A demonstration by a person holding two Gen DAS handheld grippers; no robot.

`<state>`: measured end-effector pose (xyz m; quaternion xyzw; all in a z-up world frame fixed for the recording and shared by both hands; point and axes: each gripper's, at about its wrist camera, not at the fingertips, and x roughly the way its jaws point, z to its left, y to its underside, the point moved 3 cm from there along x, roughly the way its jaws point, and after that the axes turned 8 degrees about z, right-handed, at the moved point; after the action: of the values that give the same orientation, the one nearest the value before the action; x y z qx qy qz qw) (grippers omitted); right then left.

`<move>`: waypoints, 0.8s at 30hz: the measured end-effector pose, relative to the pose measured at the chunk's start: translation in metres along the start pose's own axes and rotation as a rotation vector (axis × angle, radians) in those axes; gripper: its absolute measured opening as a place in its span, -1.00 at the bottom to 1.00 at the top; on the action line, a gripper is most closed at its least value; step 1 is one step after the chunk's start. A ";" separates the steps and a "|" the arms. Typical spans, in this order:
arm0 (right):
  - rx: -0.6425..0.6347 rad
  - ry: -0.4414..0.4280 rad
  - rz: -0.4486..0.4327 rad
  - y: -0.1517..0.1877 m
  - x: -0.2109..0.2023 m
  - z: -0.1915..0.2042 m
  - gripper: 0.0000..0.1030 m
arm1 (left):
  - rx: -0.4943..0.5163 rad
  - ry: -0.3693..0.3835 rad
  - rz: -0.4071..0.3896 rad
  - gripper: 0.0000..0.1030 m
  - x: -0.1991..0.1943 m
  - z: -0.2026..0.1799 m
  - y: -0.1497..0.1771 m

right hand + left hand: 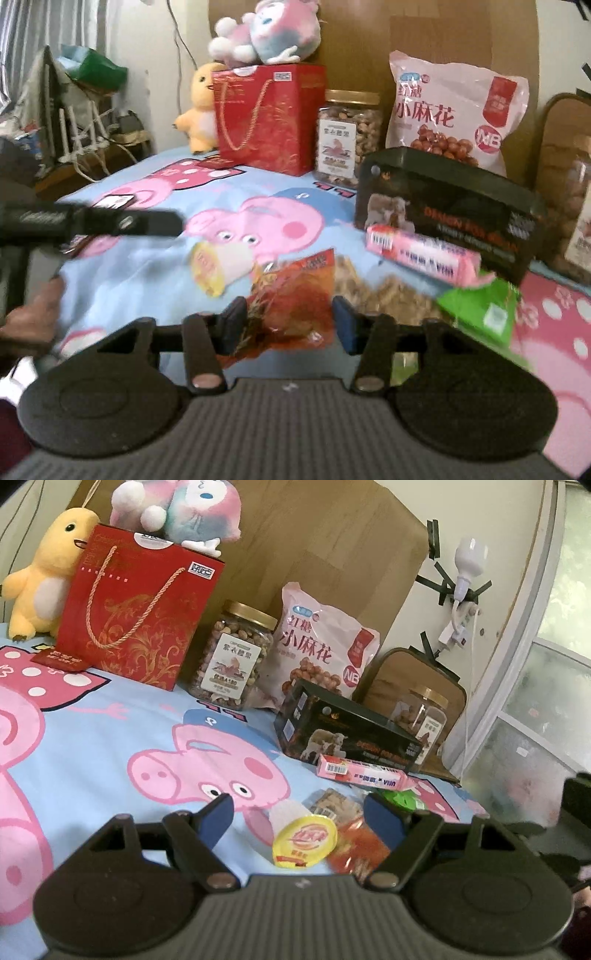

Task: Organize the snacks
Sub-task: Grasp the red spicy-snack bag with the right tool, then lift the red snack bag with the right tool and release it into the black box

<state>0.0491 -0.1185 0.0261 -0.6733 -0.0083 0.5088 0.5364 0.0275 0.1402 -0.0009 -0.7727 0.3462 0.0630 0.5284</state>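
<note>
Loose snacks lie on a cartoon-pig bedsheet [92, 738]. My left gripper [295, 799] hangs open just above them, with a yellow-lidded jelly cup [304, 842] and a red packet [354, 849] between its fingers, untouched. In the right wrist view my right gripper [289, 304] straddles the same red packet [295, 295]. The right pad sits at the packet's edge and a sliver of gap shows at the left pad. The jelly cup [218, 267] lies on its side to the left. Clear packets of brown biscuits [369, 291] and a green packet [480, 306] lie to the right.
Behind the loose snacks stand a black box [351, 731] with a long pink box [364, 771] in front of it, a pink bag [321, 646], two nut jars [232, 657], a red gift bag [136, 616] and plush toys [40, 576]. A hand [33, 314] is at the left edge.
</note>
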 end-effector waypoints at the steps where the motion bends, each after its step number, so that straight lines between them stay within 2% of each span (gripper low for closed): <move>1: 0.004 -0.037 0.000 0.005 -0.004 0.001 -0.39 | 0.004 0.000 0.005 0.55 0.000 -0.001 0.000; 3: -0.020 -0.069 0.010 0.013 -0.005 0.008 -0.39 | 0.013 -0.003 0.013 0.55 -0.001 -0.004 0.001; 6: -0.073 -0.038 0.023 0.021 -0.003 0.019 -0.37 | 0.017 -0.003 0.016 0.59 -0.005 -0.009 0.005; 12: -0.032 -0.042 -0.030 0.019 -0.012 0.011 -0.20 | -0.039 0.062 0.063 0.60 -0.017 -0.013 0.018; 19: 0.019 -0.051 -0.035 0.021 -0.008 0.004 -0.16 | -0.089 0.186 0.132 0.58 -0.013 -0.025 0.018; 22: -0.007 -0.055 -0.021 0.020 0.001 0.008 0.01 | -0.082 0.166 0.186 0.58 0.003 -0.032 0.020; 24: -0.014 -0.053 -0.007 0.018 0.008 0.008 0.20 | -0.087 0.144 0.238 0.58 0.015 -0.035 0.025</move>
<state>0.0384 -0.1162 0.0083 -0.6634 -0.0286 0.5243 0.5331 0.0147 0.0983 -0.0123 -0.7509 0.4691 0.0845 0.4571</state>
